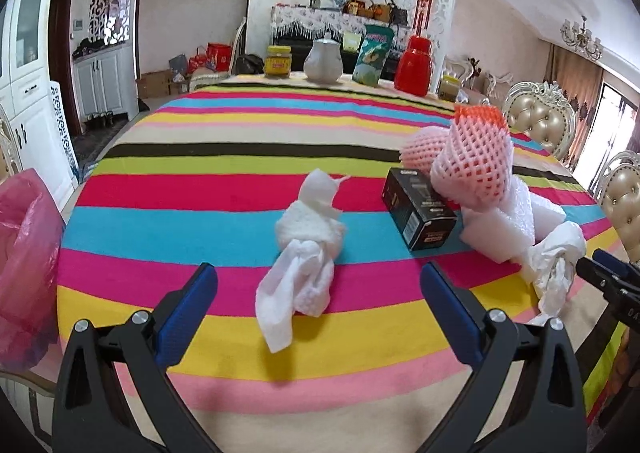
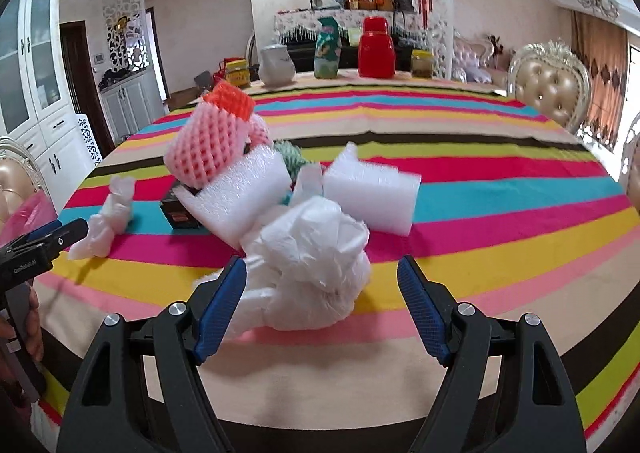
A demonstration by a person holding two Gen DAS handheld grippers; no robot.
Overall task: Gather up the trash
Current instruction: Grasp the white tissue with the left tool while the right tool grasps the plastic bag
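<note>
Blue-padded left gripper point(image 1: 319, 293) is hanging wide open around a crumpled tissue point(image 1: 304, 249), not touching it. Right gripper point(image 2: 322, 289) is gaping around a white plastic wad point(image 2: 316, 273). Only the left view is showing the pink bag point(image 1: 24, 265) at the striped table's point(image 1: 200, 189) edge.

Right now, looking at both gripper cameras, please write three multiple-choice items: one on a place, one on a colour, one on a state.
1. Where is the black box?
A. beside the pink foam net
B. in the pink bag
C. at the table's far edge

2. What colour is the tall lidded container at the far edge?
A. blue
B. red
C. white

3. How is the right gripper?
A. shut on a tissue
B. open, crumpled white plastic between its fingers
C. holding the box

Answers: 1 A, the box touches the net. 2 B, it is plainly red. 3 B, both pads stand apart around the white plastic.
</note>
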